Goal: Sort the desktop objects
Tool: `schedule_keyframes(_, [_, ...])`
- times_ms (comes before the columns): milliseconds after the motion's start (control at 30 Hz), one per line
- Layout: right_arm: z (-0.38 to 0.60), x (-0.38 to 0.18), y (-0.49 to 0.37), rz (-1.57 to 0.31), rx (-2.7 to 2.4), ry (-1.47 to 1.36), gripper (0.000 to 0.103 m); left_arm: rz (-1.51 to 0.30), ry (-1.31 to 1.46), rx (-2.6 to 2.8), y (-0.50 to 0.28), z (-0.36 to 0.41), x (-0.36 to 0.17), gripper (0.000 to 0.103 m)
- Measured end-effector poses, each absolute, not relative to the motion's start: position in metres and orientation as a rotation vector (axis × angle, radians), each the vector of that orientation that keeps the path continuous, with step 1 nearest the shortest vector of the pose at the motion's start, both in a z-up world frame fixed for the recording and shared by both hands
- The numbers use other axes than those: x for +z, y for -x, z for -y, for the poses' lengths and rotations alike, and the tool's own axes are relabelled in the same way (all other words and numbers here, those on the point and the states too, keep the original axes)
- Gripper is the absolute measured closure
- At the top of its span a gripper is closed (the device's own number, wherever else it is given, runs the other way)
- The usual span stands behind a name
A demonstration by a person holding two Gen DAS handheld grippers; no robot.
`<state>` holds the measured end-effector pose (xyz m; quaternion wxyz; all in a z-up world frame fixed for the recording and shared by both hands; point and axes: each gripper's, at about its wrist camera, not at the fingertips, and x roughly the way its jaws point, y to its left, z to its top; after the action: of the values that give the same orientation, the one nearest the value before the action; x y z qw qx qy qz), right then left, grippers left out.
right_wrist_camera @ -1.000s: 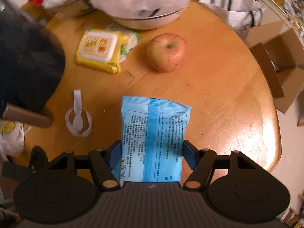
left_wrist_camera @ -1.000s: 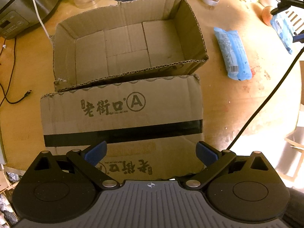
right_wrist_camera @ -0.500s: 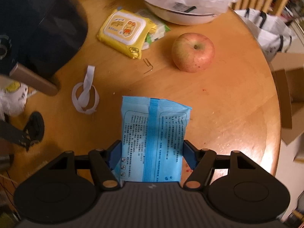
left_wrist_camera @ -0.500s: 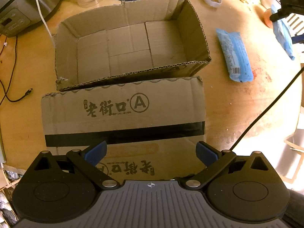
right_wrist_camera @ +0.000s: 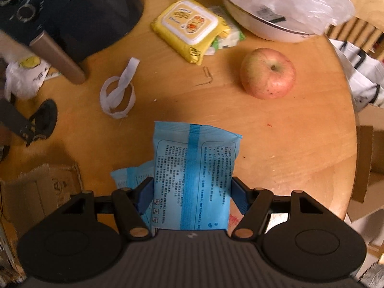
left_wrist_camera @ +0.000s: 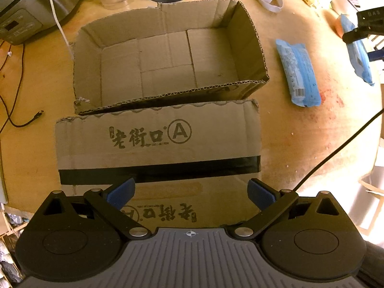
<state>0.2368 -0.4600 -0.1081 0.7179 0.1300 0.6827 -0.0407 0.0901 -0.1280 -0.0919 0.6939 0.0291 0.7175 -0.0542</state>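
Glossy blue packet [right_wrist_camera: 194, 180] in right gripper [right_wrist_camera: 192, 192].

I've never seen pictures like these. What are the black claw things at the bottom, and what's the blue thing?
Each picture comes from a camera on a claw that a person holds, one per hand, looking down at a wooden table. The left claw is open and holds nothing; below it sits an open cardboard box, with a blue packet lying beside it. The right claw squeezes another blue packet, lifted above the table. Near it lie an apple, a yellow wipes pack and a white ribbon loop.
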Motion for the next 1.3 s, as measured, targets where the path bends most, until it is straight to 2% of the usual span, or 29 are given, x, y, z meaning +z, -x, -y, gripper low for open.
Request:
schedule_keyframes(433, [0.442, -0.093, -0.237, -1.467, 0.056, -0.124, 0.037, -1.603, -0.053, -0.1, -0.088, 0.122, -0.089, 0.0])
schedule_keyframes(1300, [0.42, -0.08, -0.227, -1.469, 0.082, -0.166, 0.037, -1.576, -0.012, -0.085, -0.082, 0.093, -0.075, 0.0])
